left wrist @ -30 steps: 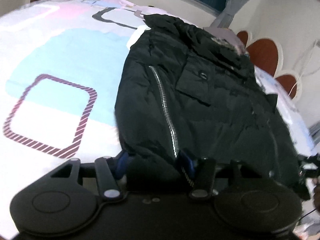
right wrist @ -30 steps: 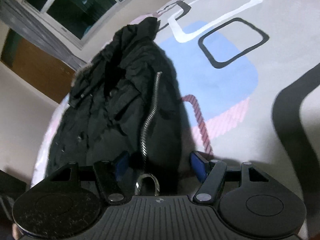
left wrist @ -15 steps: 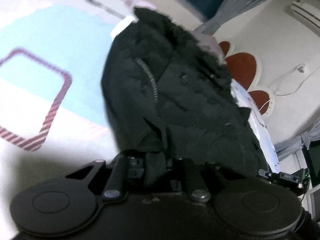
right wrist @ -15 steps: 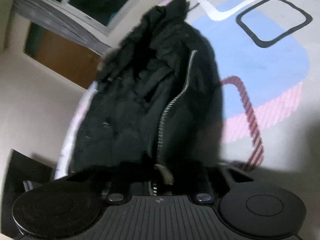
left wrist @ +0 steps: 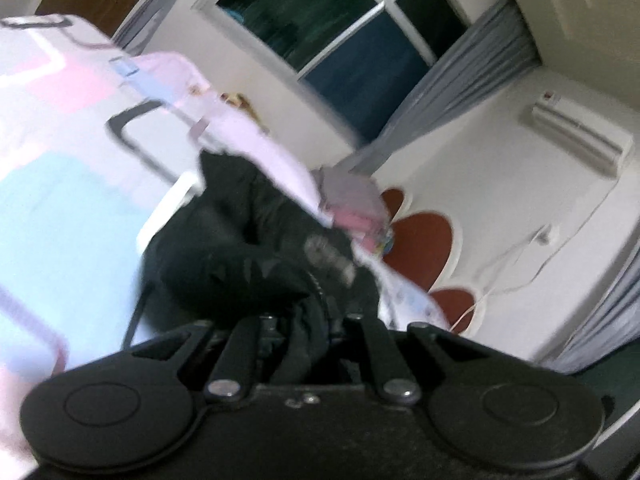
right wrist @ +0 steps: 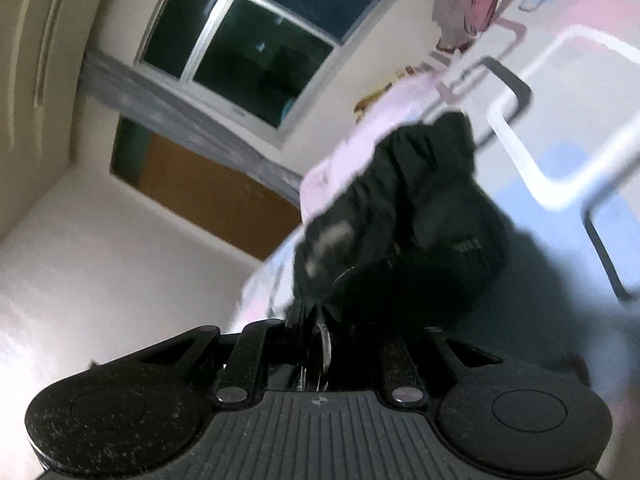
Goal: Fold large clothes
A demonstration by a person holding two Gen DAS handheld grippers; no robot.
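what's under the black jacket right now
The black jacket lies bunched on the patterned bedsheet, its hem pinched in the left gripper and right gripper. Whatever lies beneath the bunched fabric is covered.

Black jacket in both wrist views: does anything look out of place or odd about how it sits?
Nothing looks damaged. The black jacket is bunched and raised off the bedsheet, its hem pinched in both the left gripper and right gripper, as a fold would need. Both views are motion-blurred, so fine detail is unclear.
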